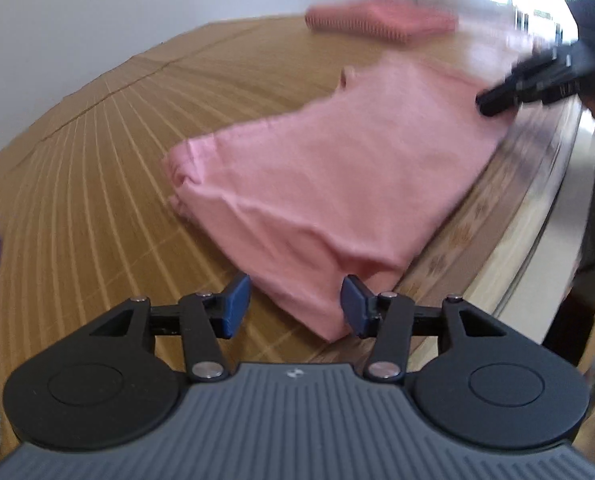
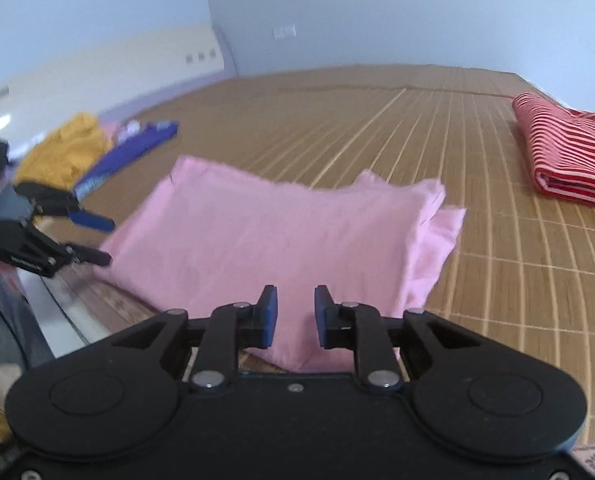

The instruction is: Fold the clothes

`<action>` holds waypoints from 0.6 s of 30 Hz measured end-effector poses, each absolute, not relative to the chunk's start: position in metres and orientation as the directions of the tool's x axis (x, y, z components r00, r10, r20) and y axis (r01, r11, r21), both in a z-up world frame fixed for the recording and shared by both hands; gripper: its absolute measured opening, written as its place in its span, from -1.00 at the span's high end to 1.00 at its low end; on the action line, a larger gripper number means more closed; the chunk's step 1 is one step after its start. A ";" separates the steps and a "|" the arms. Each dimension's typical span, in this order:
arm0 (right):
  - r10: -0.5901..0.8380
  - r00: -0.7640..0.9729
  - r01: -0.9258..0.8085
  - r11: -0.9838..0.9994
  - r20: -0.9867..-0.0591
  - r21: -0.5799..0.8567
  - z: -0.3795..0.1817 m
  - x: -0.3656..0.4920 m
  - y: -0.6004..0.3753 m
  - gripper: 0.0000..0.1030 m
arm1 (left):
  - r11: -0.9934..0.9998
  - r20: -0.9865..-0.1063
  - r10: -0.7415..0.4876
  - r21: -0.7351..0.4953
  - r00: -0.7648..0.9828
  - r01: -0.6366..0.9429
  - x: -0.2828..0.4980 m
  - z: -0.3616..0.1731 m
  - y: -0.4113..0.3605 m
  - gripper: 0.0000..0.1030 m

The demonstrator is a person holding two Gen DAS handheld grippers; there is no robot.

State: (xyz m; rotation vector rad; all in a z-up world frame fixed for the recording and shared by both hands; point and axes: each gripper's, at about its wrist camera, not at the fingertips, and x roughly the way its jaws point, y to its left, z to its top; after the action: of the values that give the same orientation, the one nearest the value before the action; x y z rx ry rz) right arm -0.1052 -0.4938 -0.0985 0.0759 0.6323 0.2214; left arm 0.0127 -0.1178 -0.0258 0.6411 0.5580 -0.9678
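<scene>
- Pink garment (image 1: pixel 317 184) lying folded into a compact rectangle on the bamboo mat (image 1: pixel 109 184), close to the near edge of the bed; layered hem edges showing at its far right corner in the right wrist view.
- Left gripper (image 1: pixel 296 306) hovering just above the near corner of the pink garment, jaws well apart, nothing between the blue pads (image 1: pixel 233 306); cloth below and beyond them, not pinched.
- Right gripper (image 2: pixel 295 316) poised over the opposite near edge, jaws narrowly apart with a clear gap, pink cloth visible beyond that gap but not clamped.
- Judged step: fold on this piece looking finished or nearly so, with both claws released; likely a tidy-up or transfer stage.
- Red-and-white striped garment (image 2: pixel 569 152) already folded and set aside, well apart on the mat.
- Yellow garment (image 2: pixel 63 148) and purple garment (image 2: pixel 133 148) heaped unfolded at the far left in the right wrist view, probably next in line.
- Next move, as a judgement: either one more halving, calling for a pinch through all layers at both near corners together, or a lift toward the striped stack, calling for a deep, even bite so layers do not slide apart.
- Risk: loose far-right edges splaying if gripped shallowly.
</scene>
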 end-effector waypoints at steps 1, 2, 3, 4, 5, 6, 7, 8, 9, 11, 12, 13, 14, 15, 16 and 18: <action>0.205 0.772 -0.168 0.979 -0.602 0.118 -0.103 -0.102 -0.494 0.58 | 0.415 -0.680 -0.567 0.252 0.465 0.874 0.013 -0.026 -0.116 -0.14; 0.173 0.762 -0.147 0.985 -0.624 0.094 -0.107 -0.099 -0.495 0.64 | 0.424 -0.681 -0.560 0.254 0.472 0.869 0.014 -0.025 -0.114 -0.14; 0.170 0.763 -0.142 0.985 -0.623 0.096 -0.108 -0.099 -0.498 0.69 | 0.438 -0.683 -0.542 0.268 0.490 0.858 0.015 -0.024 -0.112 -0.15; 0.169 0.764 -0.136 0.986 -0.623 0.100 -0.109 -0.098 -0.501 0.72 | 0.453 -0.684 -0.522 0.284 0.509 0.845 0.017 -0.024 -0.110 -0.15; 0.174 0.761 -0.125 0.985 -0.625 0.121 -0.109 -0.098 -0.505 0.78 | 0.466 -0.683 -0.495 0.313 0.537 0.828 0.018 -0.023 -0.108 -0.15; 0.170 0.761 -0.119 0.985 -0.626 0.123 -0.109 -0.097 -0.508 0.81 | 0.478 -0.681 -0.467 0.341 0.564 0.809 0.018 -0.023 -0.106 -0.14; 0.168 0.760 -0.114 0.985 -0.628 0.126 -0.110 -0.096 -0.510 0.84 | 0.495 -0.677 -0.442 0.363 0.588 0.790 0.019 -0.022 -0.104 -0.13; 0.172 0.761 -0.114 0.985 -0.626 0.132 -0.110 -0.096 -0.511 0.84 | 0.502 -0.674 -0.430 0.375 0.601 0.779 0.018 -0.020 -0.102 -0.13; 0.168 0.763 -0.114 0.986 -0.624 0.126 -0.111 -0.097 -0.510 0.84 | 0.497 -0.669 -0.440 0.374 0.599 0.783 0.015 -0.018 -0.101 -0.13; 0.158 0.769 -0.112 0.987 -0.620 0.113 -0.112 -0.100 -0.508 0.83 | 0.486 -0.659 -0.462 0.371 0.593 0.791 0.009 -0.013 -0.097 -0.13; 0.154 0.776 -0.113 0.988 -0.611 0.105 -0.110 -0.102 -0.506 0.81 | 0.480 -0.649 -0.484 0.364 0.587 0.798 0.004 -0.009 -0.095 -0.13; 0.162 0.783 -0.122 0.987 -0.600 0.108 -0.108 -0.104 -0.505 0.72 | 0.473 -0.640 -0.504 0.357 0.580 0.805 0.000 -0.006 -0.094 -0.13; 0.183 0.789 -0.145 0.983 -0.587 0.111 -0.104 -0.106 -0.501 0.60 | 0.468 -0.633 -0.524 0.344 0.569 0.814 -0.004 -0.003 -0.093 -0.13; 0.205 0.793 -0.171 0.979 -0.573 0.113 -0.100 -0.108 -0.498 0.56 | 0.456 -0.627 -0.550 0.326 0.551 0.828 -0.008 -0.001 -0.092 -0.13; 0.234 0.794 -0.210 0.972 -0.561 0.108 -0.096 -0.111 -0.491 0.49 | 0.444 -0.619 -0.573 0.317 0.537 0.838 -0.012 0.001 -0.092 -0.13; 0.286 0.788 -0.290 0.954 -0.545 0.081 -0.092 -0.114 -0.472 0.38 | 0.402 -0.614 -0.605 0.314 0.507 0.860 -0.022 0.002 -0.096 -0.13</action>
State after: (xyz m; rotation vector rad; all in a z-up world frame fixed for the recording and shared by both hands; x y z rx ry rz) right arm -0.1138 -0.4717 -0.0919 -0.0071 0.5857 0.3099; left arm -0.0216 -0.0962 0.0019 0.6589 0.4419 -0.9641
